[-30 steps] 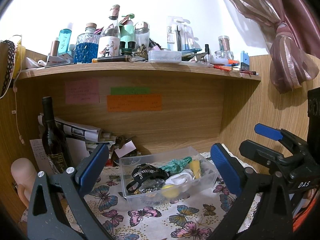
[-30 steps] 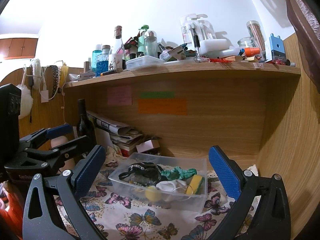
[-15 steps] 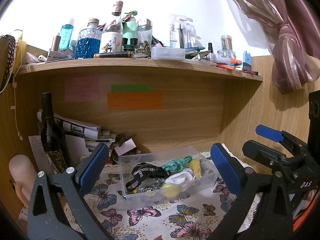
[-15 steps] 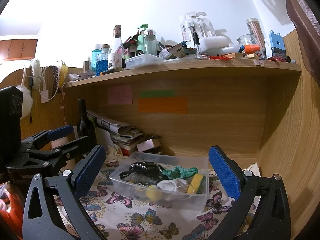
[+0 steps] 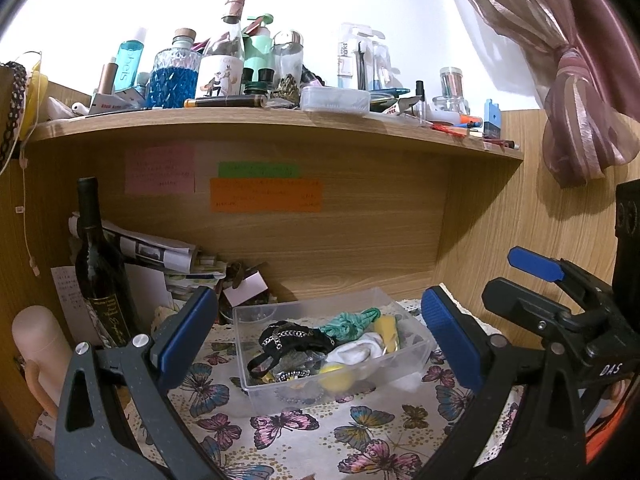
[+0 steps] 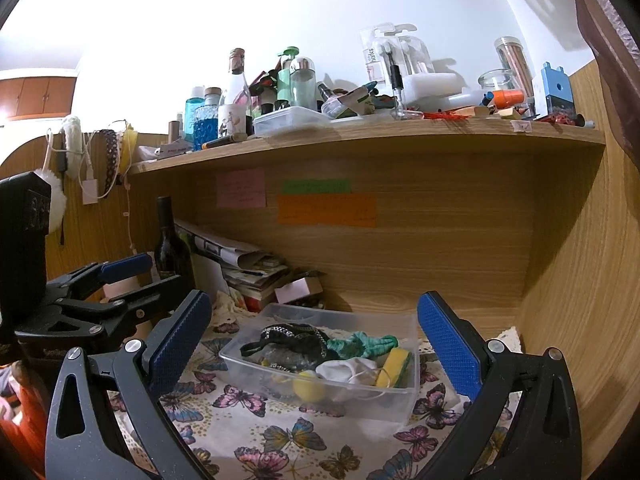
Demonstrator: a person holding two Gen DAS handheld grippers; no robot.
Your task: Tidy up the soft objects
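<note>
While both jaws gape wide and empty, left gripper (image 5: 316,338) and right gripper (image 6: 314,342) hover before the clear bin (image 6: 400,394) holding soft items on the butterfly cloth (image 6: 260,432).

Wine bottle (image 5: 98,276) beside stacked papers (image 5: 160,254)

Bright overhead light, blown-out white wall (image 5: 120,8), dim under the shelf (image 5: 280,120), fisheye-curved edges, sharp focus
</note>
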